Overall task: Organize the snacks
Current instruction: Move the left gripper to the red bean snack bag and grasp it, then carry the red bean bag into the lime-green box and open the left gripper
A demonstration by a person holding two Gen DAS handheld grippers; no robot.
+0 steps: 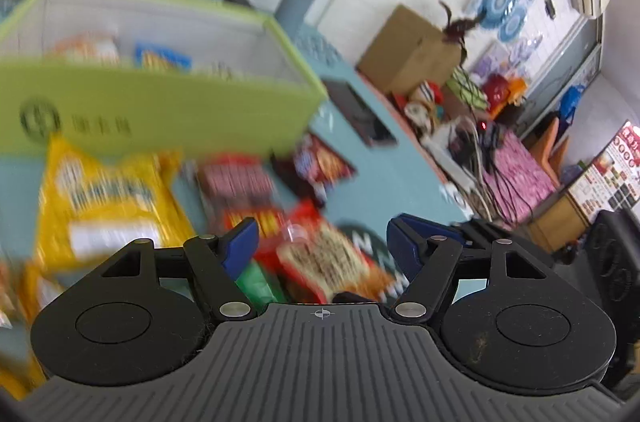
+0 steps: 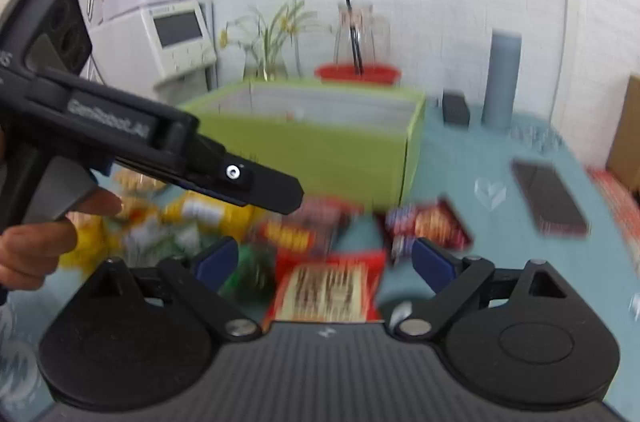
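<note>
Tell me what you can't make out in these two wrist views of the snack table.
- Print on the red packet: motion blur in both views.
- Contents of the green box: the right wrist view sees only its walls; the left wrist view shows blurred packets inside.
- Yellow bag: blurred, its top hidden under the box.
- Left gripper's fingertips in the right wrist view: seen side-on.
- Green packet: mostly behind the gripper body.

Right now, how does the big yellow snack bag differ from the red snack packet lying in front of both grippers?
The yellow snack bag is clearly larger than the red snack packet. The yellow bag lies off to the left, just in front of the green box; the red packet lies centred between the open fingers of the right gripper. Both lie flat on the blue table, outside the box, ungripped.
</note>
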